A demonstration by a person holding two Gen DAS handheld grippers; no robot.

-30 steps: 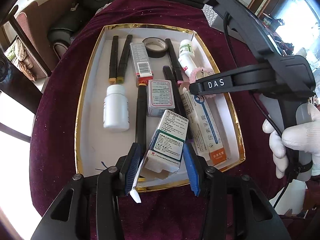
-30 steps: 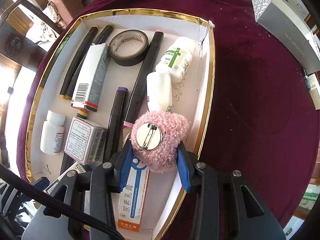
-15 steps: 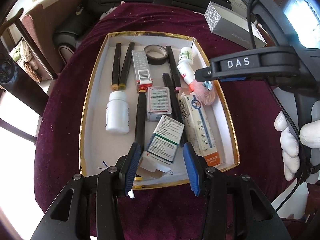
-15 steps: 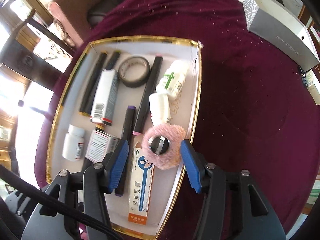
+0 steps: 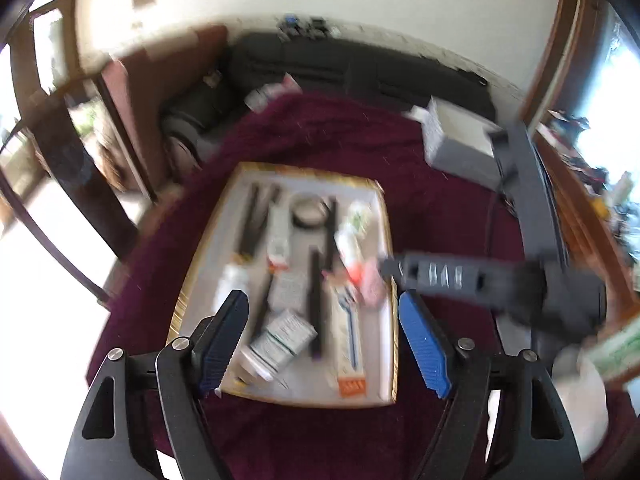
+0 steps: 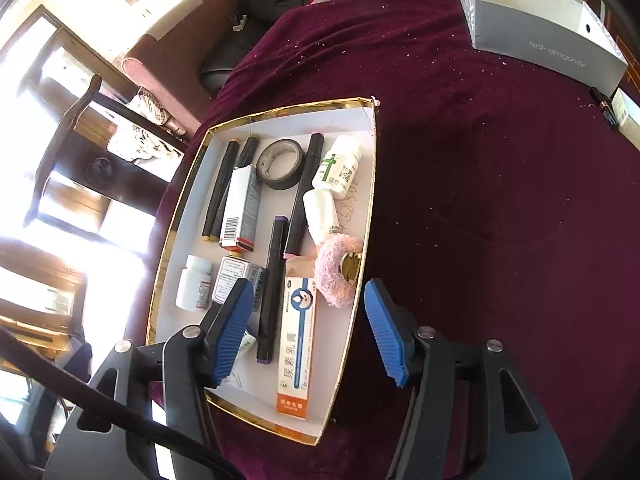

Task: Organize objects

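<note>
Left of the gold-edged tray (image 6: pixel 362 208), the maroon tabletop (image 6: pixel 500 220) drops off; right is bare cloth. The tray holds markers, bottles, a pink puff (image 6: pixel 334 276). Left gripper (image 5: pixel 324 340) and right gripper (image 6: pixel 308 332) are opening, empty. A grey box (image 6: pixel 536 28) reads "red dragonfly".
</note>
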